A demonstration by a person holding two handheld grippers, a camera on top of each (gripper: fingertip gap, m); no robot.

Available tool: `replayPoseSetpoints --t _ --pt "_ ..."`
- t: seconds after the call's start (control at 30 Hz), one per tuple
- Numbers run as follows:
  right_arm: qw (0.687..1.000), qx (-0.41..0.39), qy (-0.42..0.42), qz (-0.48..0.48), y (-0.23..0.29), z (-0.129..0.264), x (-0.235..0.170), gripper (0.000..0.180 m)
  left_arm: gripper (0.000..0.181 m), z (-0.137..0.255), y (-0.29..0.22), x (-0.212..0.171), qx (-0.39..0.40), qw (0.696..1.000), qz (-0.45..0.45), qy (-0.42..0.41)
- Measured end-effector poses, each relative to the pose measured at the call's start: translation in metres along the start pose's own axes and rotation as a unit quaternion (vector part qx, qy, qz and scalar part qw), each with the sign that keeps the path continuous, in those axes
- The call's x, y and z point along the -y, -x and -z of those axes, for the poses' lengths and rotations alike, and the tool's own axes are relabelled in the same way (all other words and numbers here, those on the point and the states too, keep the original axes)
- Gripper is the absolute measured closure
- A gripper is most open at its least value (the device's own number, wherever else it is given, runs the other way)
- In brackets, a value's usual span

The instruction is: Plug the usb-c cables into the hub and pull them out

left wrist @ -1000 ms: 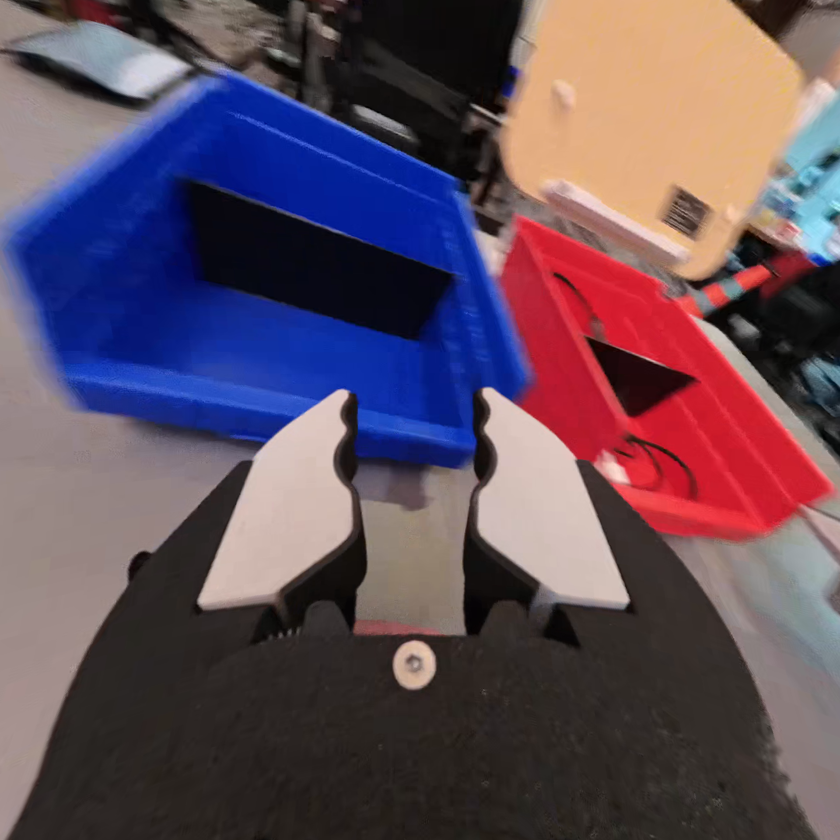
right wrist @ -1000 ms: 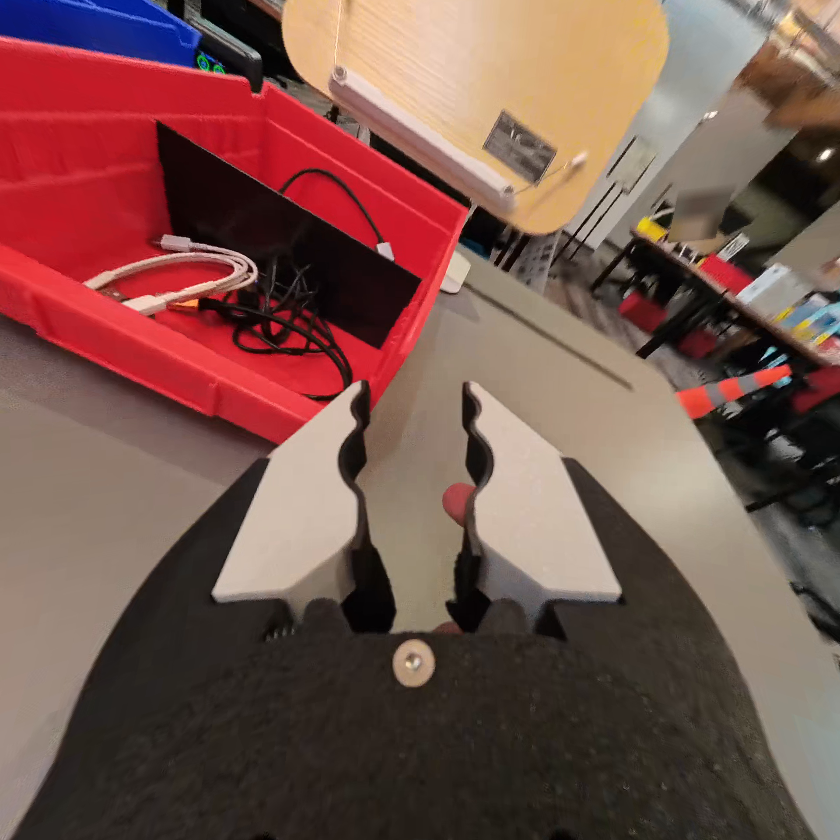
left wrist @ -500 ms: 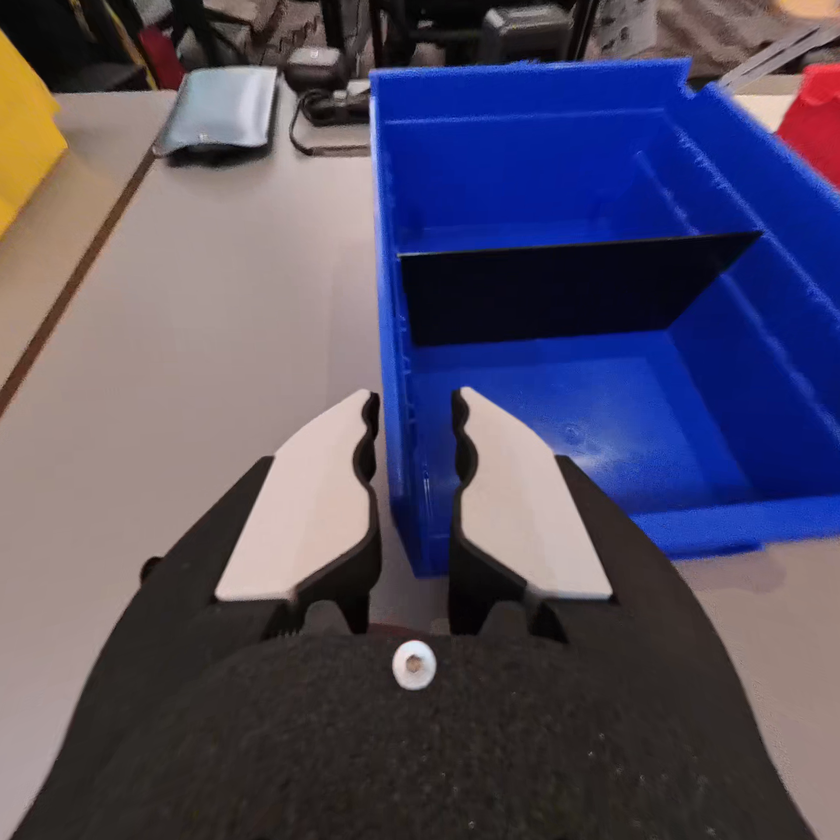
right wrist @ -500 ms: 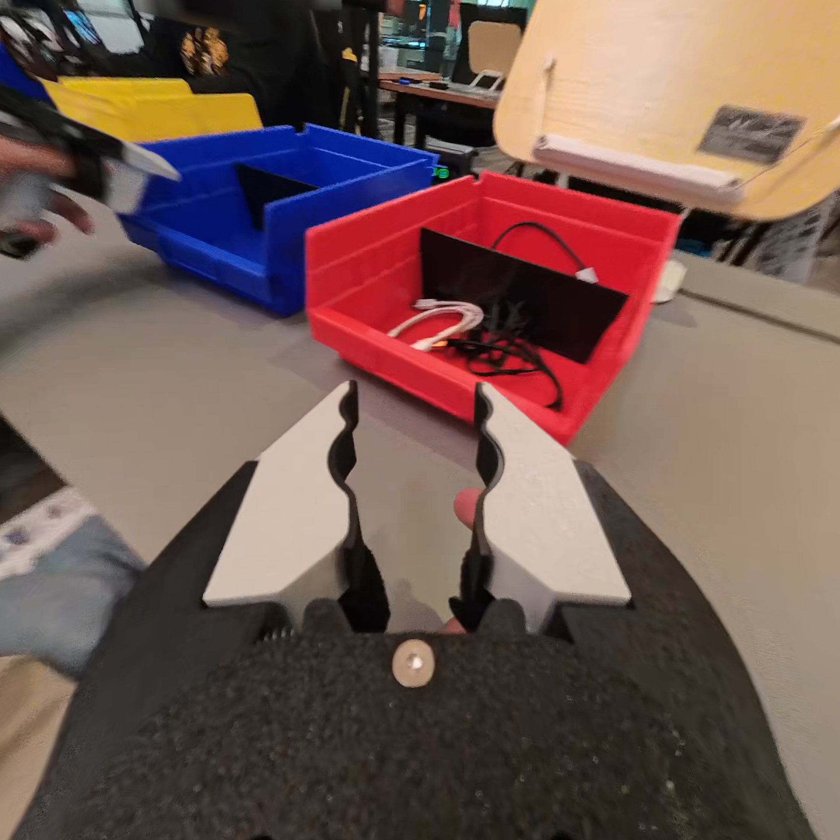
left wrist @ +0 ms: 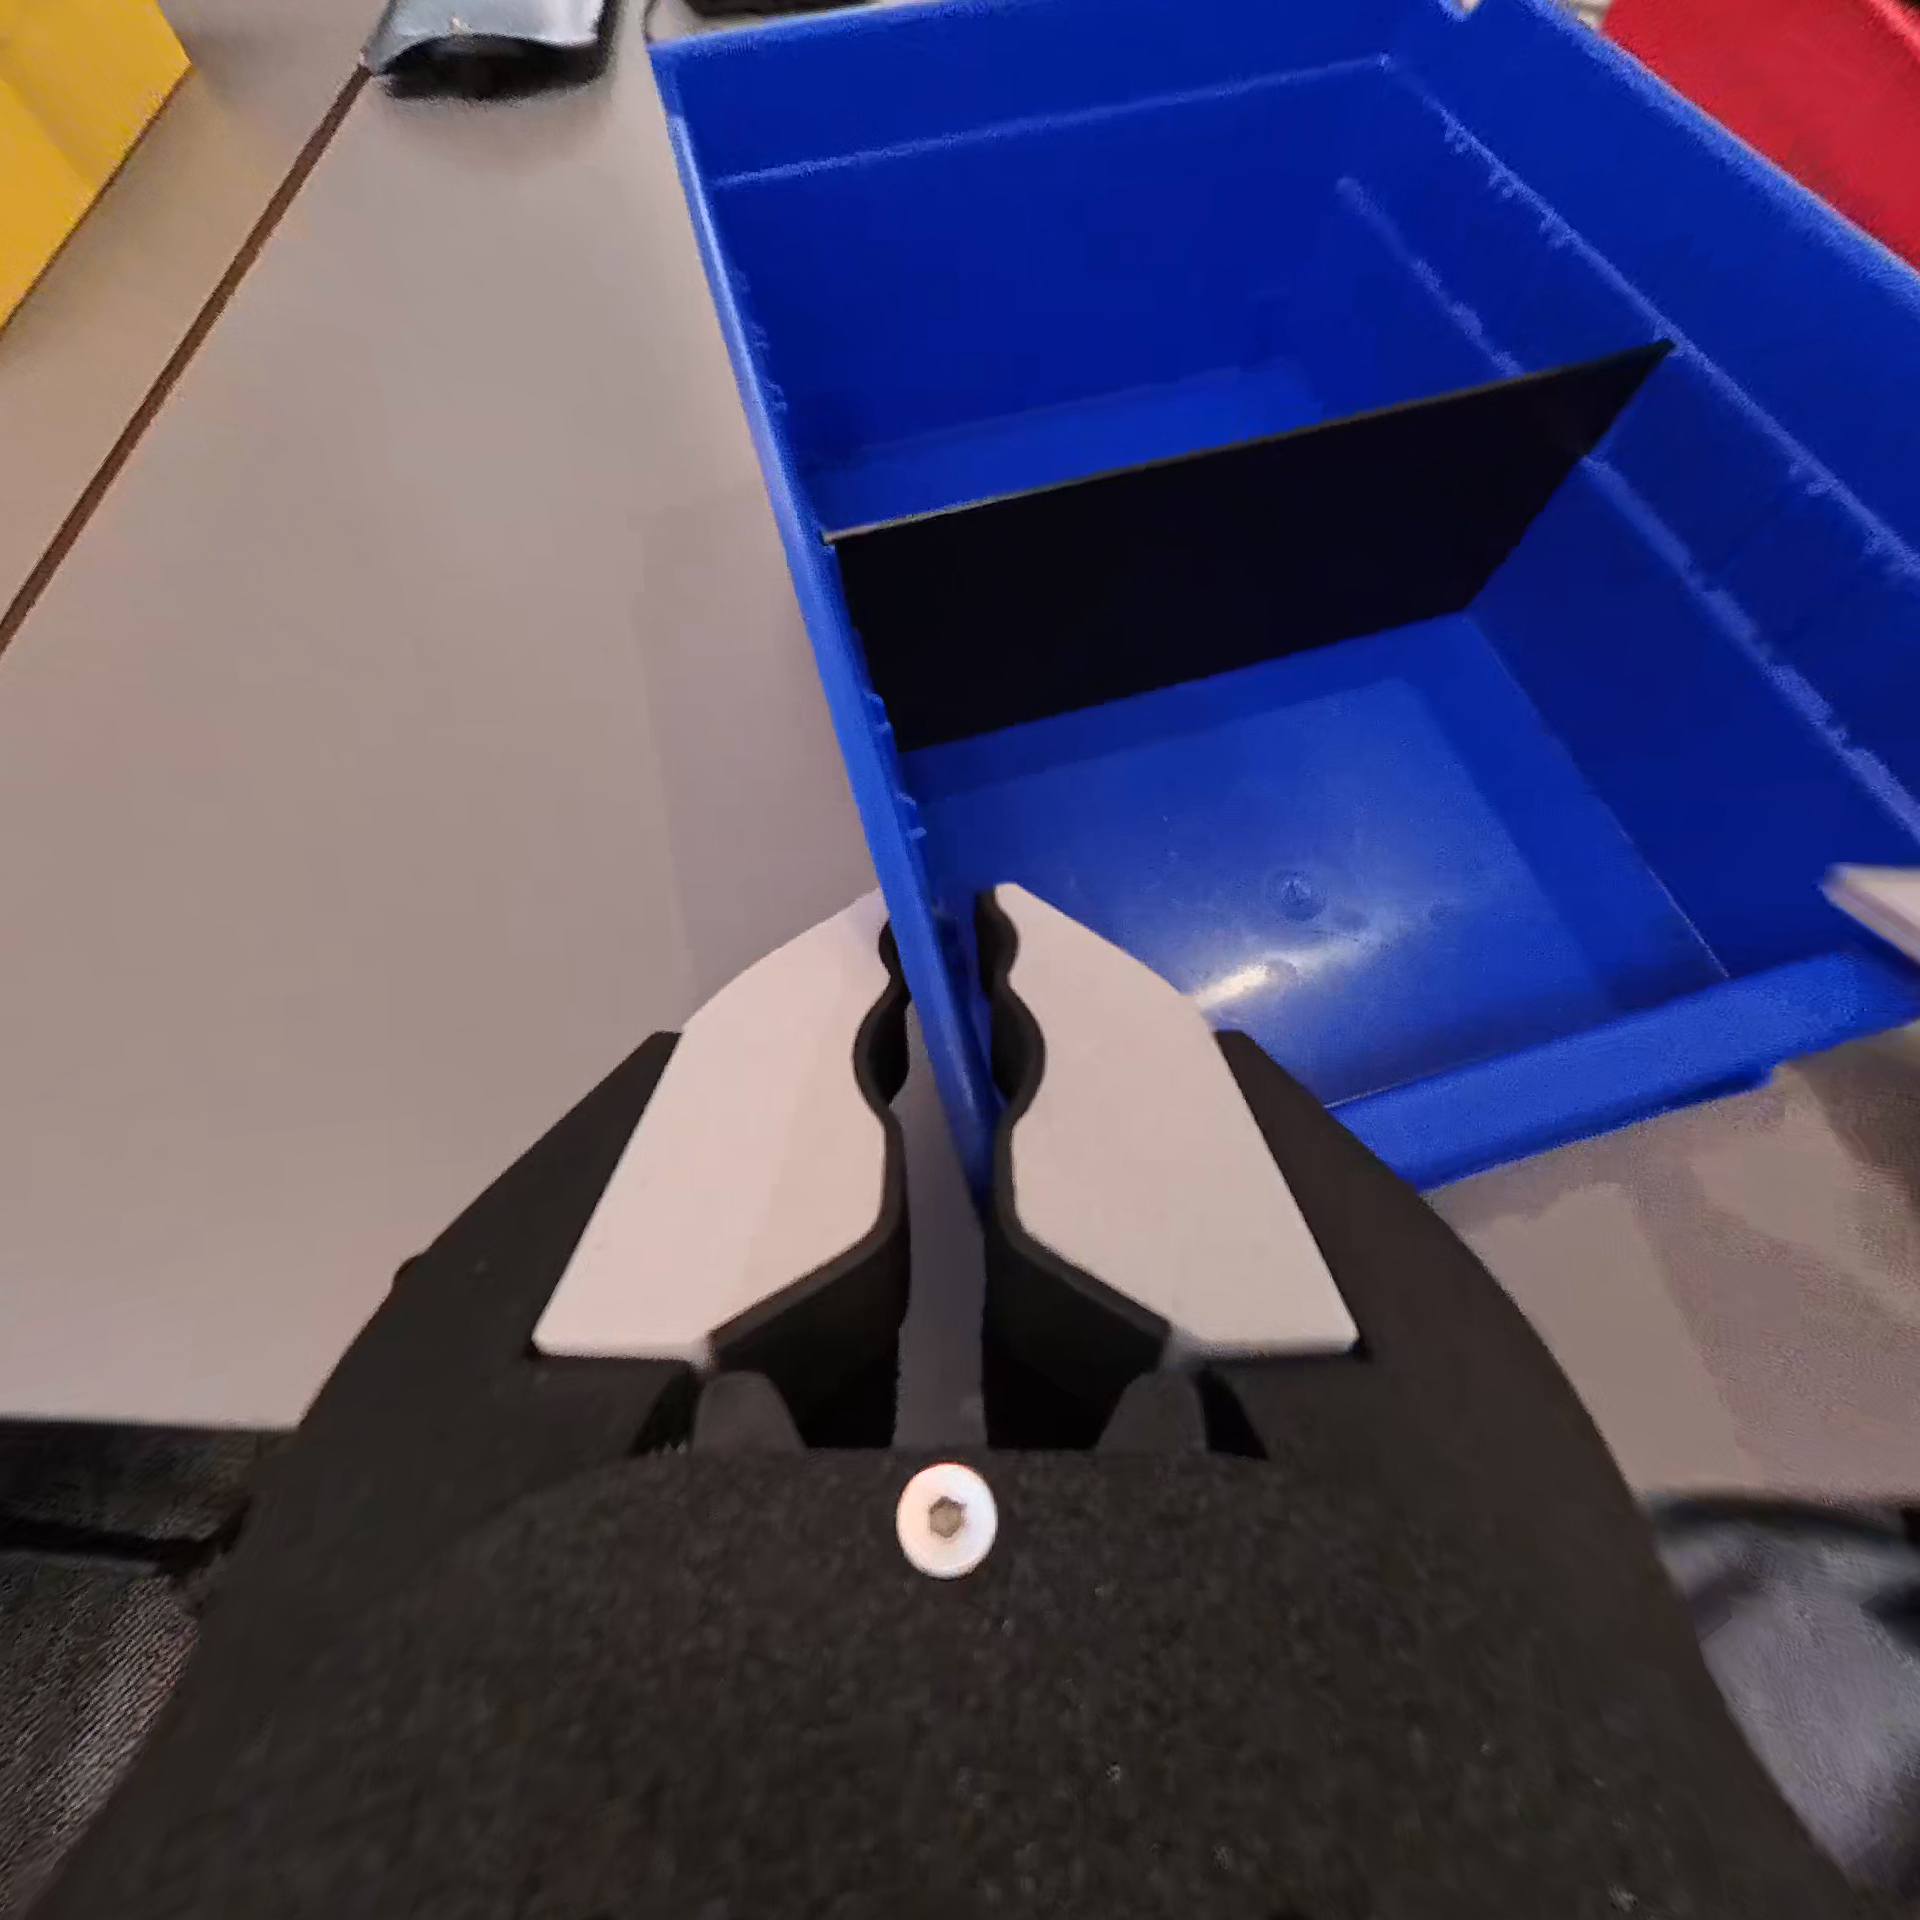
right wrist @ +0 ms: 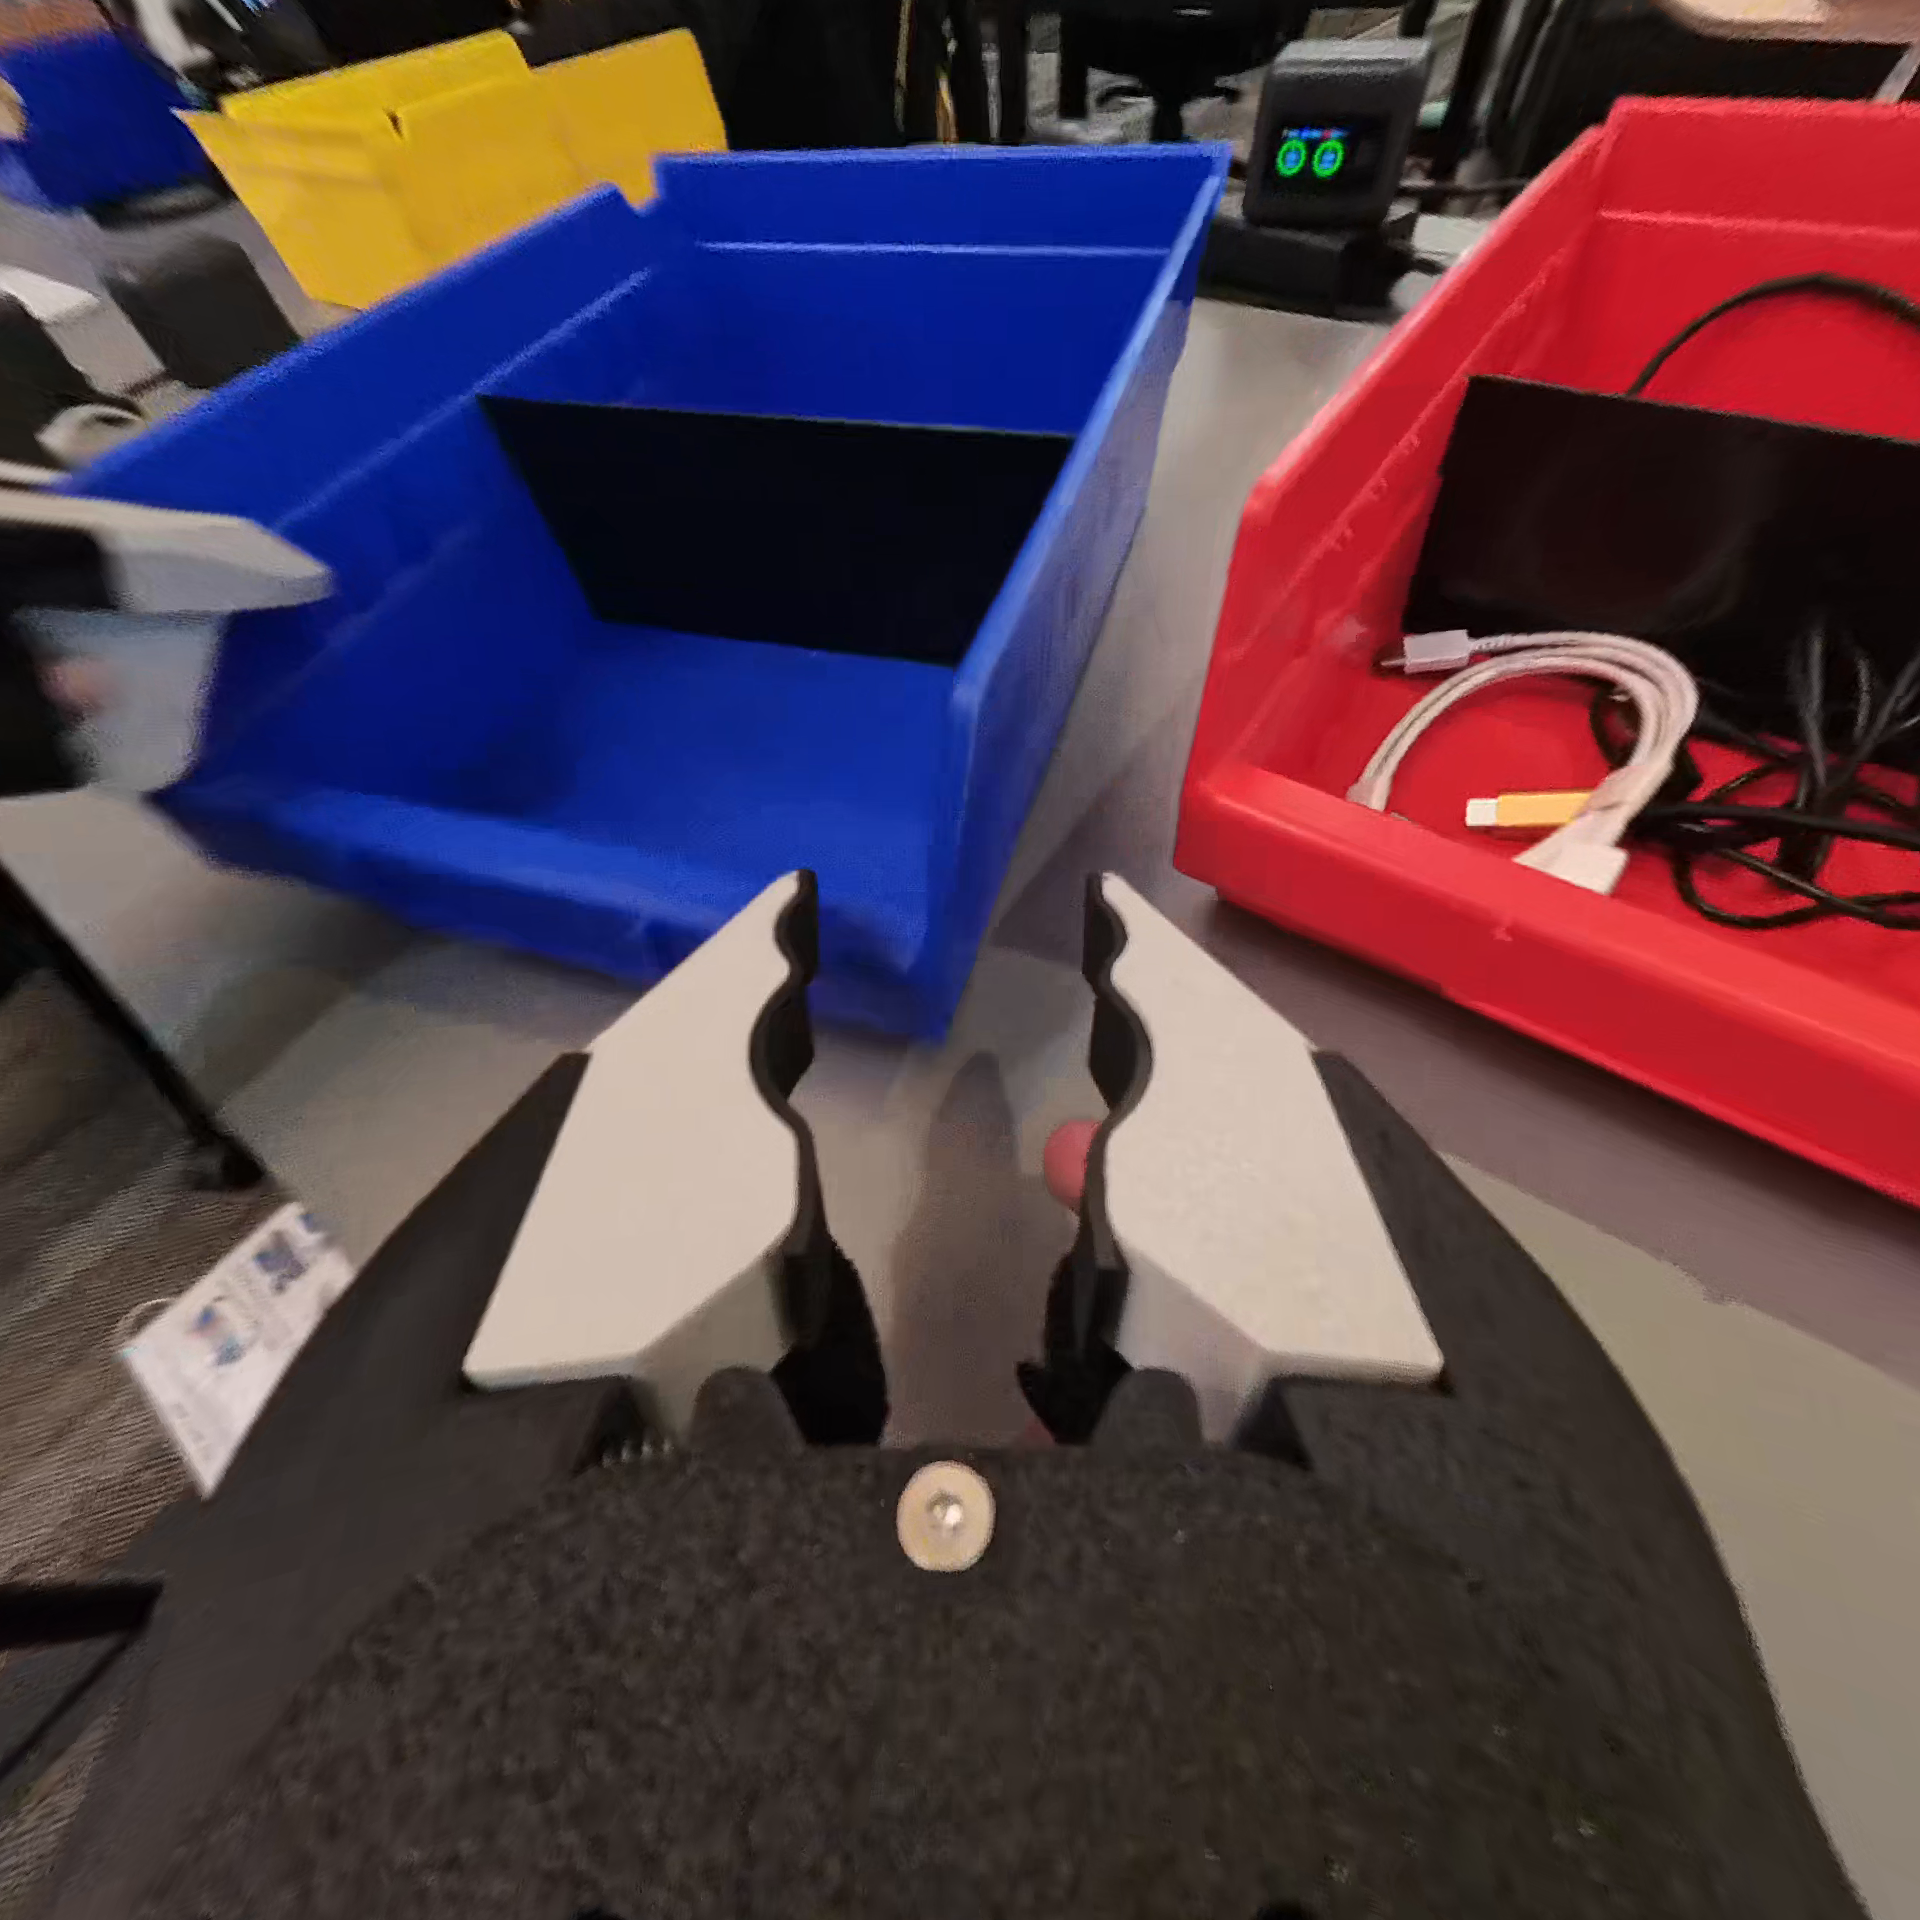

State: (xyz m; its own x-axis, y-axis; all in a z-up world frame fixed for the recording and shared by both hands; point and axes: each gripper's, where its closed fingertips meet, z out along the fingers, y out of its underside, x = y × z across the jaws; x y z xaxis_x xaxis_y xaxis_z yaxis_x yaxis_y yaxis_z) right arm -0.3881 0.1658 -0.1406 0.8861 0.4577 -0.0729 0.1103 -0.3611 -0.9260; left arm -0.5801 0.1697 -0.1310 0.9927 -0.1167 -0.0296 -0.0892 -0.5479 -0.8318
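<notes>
Two claws: left claw [left wrist: 940,935] pinched the blue bin's wall [left wrist: 935,997]; right claw [right wrist: 948,894] spread, cables [right wrist: 1558,748] ahead-right in the red bin [right wrist: 1455,935].

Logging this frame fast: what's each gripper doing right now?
Left gripper: fingers closed on the blue bin side wall.
Right gripper: open, holding nothing.
</notes>
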Motion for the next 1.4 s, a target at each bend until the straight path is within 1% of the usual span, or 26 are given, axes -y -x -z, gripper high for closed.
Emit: replayPoseSetpoints --t 0.07,0.1,0.17,0.23,0.27,0.37,0.47,0.53,0.6,0.67,0.73,0.8,0.87,0.93,0.97,1.07,1.17,1.27,1.33,1.4 --pt "0.999 -0.035 0.005 0.02 -0.002 -0.007 0.001 0.141 0.168 0.019 -0.01 -0.012 -0.01 1.0 -0.013 0.006" --pt "0.999 -0.021 -0.011 0.026 0.005 -0.006 0.007 0.145 0.166 0.028 -0.015 -0.018 -0.012 1.0 -0.015 0.006" --pt "0.999 -0.044 -0.01 0.022 0.002 0.001 0.01 0.161 0.168 0.043 -0.014 -0.026 0.014 1.0 -0.004 -0.003" --pt "0.999 -0.032 -0.011 0.04 0.008 0.009 0.013 0.176 0.171 0.061 -0.014 -0.025 0.045 0.998 0.016 -0.038" --pt "0.998 -0.032 -0.026 0.048 0.01 0.016 0.019 0.176 0.173 0.07 -0.014 -0.021 0.063 0.996 0.017 -0.06" --pt "0.99 -0.045 -0.104 0.088 0.012 0.047 0.055 0.176 0.174 0.103 -0.021 0.015 0.09 0.987 0.001 -0.133" --pt "0.978 -0.071 -0.164 0.105 -0.011 0.086 0.1 0.175 0.174 0.121 -0.055 0.068 0.075 0.979 -0.027 -0.185" --pt "0.972 -0.098 -0.189 0.099 -0.048 0.112 0.124 0.175 0.174 0.114 -0.095 0.103 0.042 0.976 -0.04 -0.212" --pt "0.964 -0.142 -0.205 0.096 -0.1 0.138 0.14 0.175 0.173 0.093 -0.148 0.131 0.002 0.974 -0.056 -0.22" --pt "0.953 -0.189 -0.213 0.101 -0.161 0.165 0.145 0.176 0.171 0.069 -0.213 0.151 -0.032 0.973 -0.078 -0.216" --pt "0.942 -0.223 -0.224 0.108 -0.232 0.192 0.137 0.175 0.171 0.048 -0.29 0.164 -0.056 0.97 -0.113 -0.209" --pt "0.937 -0.267 -0.213 0.078 -0.31 0.217 0.109 0.175 0.171 0.028 -0.372 0.169 -0.064 0.966 -0.157 -0.194" --pt "0.934 -0.3 -0.184 0.056 -0.381 0.24 0.073 0.174 0.172 0.004 -0.446 0.165 -0.085 0.964 -0.175 -0.18" --pt "0.937 -0.311 -0.157 -0.008 -0.435 0.256 0.046 0.175 0.173 -0.026 -0.499 0.15 -0.105 0.97 -0.161 -0.146" --pt "0.937 -0.322 -0.136 -0.025 -0.453 0.261 0.033 0.175 0.174 -0.037 -0.517 0.141 -0.117 0.973 -0.15 -0.131" --pt "0.939 -0.331 -0.086 -0.024 -0.479 0.264 0.011 0.175 0.173 -0.061 -0.539 0.118 -0.142 0.978 -0.119 -0.098" --pt "0.951 -0.301 -0.052 -0.039 -0.486 0.244 -0.006 0.176 0.172 -0.078 -0.536 0.106 -0.151 0.98 -0.112 -0.068" --pt "0.954 -0.295 0.001 -0.049 -0.491 0.222 -0.031 0.175 0.171 -0.097 -0.53 0.099 -0.143 0.98 -0.131 -0.046" --pt "0.958 -0.284 0.016 -0.045 -0.49 0.215 -0.038 0.175 0.172 -0.105 -0.527 0.097 -0.145 0.98 -0.125 -0.06" --pt "0.954 -0.297 0.025 -0.042 -0.493 0.216 -0.039 0.174 0.169 -0.103 -0.531 0.096 -0.161 0.978 -0.117 -0.067"
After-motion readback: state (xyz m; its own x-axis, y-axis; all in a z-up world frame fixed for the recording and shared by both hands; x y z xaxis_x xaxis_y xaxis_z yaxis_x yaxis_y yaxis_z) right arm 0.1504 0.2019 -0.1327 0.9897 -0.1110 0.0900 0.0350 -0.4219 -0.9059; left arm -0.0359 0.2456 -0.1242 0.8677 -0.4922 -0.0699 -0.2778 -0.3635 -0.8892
